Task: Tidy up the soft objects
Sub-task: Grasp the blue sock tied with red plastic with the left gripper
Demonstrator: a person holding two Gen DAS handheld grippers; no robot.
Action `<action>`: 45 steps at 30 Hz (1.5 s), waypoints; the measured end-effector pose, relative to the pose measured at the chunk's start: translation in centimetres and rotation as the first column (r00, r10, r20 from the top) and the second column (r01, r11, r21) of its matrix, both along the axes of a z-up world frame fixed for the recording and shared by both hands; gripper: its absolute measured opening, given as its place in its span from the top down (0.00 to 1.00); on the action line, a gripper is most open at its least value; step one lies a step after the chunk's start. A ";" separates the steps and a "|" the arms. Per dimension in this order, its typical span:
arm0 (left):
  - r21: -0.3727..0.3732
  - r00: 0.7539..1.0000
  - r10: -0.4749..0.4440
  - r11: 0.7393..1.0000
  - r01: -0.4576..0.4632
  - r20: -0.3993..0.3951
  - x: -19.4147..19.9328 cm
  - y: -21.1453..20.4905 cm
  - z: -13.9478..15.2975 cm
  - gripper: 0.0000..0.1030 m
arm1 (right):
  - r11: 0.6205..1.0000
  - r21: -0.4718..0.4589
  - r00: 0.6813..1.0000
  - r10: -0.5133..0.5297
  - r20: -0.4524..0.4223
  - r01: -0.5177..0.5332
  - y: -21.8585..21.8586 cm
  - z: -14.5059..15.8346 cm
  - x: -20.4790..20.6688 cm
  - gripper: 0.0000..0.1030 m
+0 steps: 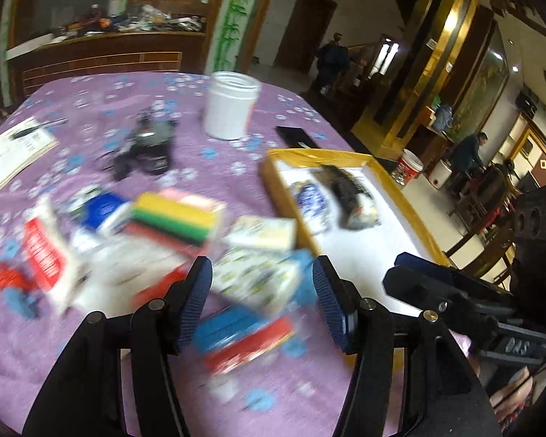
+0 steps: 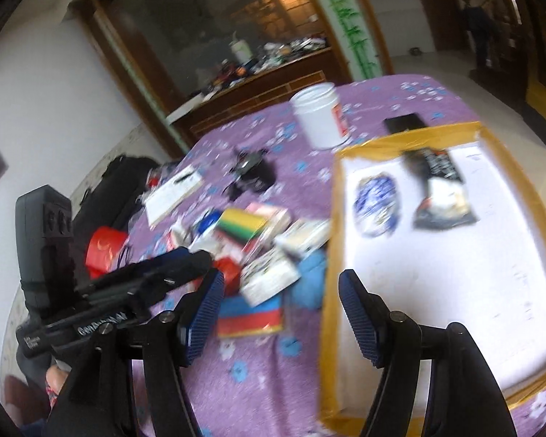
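Observation:
A heap of soft packets and sponges lies on the purple flowered tablecloth (image 1: 91,331). It includes a striped yellow-green sponge pack (image 1: 174,218) (image 2: 241,226), white tissue packs (image 1: 254,280) (image 2: 269,276) and a blue-and-red packet (image 1: 244,338) (image 2: 250,315). A yellow-rimmed white tray (image 1: 280,185) (image 2: 411,144) holds a blue-white pouch (image 1: 311,204) (image 2: 376,200) and a black packet (image 1: 351,193) (image 2: 440,185). My left gripper (image 1: 262,287) hangs open above the heap. My right gripper (image 2: 280,300) is open over the tray's left rim. Both views are blurred.
A white open jar (image 1: 231,103) (image 2: 322,116), a black strapped device (image 1: 147,149) (image 2: 253,171), a dark phone (image 1: 295,134) (image 2: 404,122) and a notepad with pen (image 1: 11,153) (image 2: 173,191) lie further back. A red bag (image 2: 103,247) sits left of the table. People stand in the room beyond.

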State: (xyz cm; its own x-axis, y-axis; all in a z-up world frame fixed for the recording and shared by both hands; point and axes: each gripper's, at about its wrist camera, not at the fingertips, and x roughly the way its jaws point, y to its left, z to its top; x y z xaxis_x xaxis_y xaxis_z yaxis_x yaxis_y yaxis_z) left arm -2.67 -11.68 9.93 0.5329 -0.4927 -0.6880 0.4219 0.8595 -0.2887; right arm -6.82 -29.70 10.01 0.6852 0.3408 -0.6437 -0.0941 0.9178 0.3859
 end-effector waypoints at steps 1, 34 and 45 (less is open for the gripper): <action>0.006 1.000 0.021 1.000 -0.021 0.005 -0.4 1.4 -0.3 0.45 | 1.000 -0.005 1.000 0.013 -0.007 -0.013 0.7 -0.3 -0.1 0.34; 0.049 0.888 0.442 0.897 -0.440 -0.124 3.8 17.3 -7.9 0.65 | 0.981 -0.096 0.985 0.164 -0.058 -0.169 8.6 -3.1 1.7 0.34; 0.071 0.948 0.314 0.945 -0.318 0.059 -0.9 12.9 -6.5 0.65 | 0.940 -0.241 0.969 0.220 -0.109 -0.240 14.1 -6.2 6.5 0.35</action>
State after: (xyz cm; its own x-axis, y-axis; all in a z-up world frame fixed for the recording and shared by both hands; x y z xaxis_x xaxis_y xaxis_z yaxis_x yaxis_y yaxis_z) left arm -3.55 1.24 3.42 0.6844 -0.2395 -0.6886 0.1361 0.9699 -0.2020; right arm -0.31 -15.59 3.85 0.5505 0.3035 -0.7777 -0.2923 0.9427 0.1609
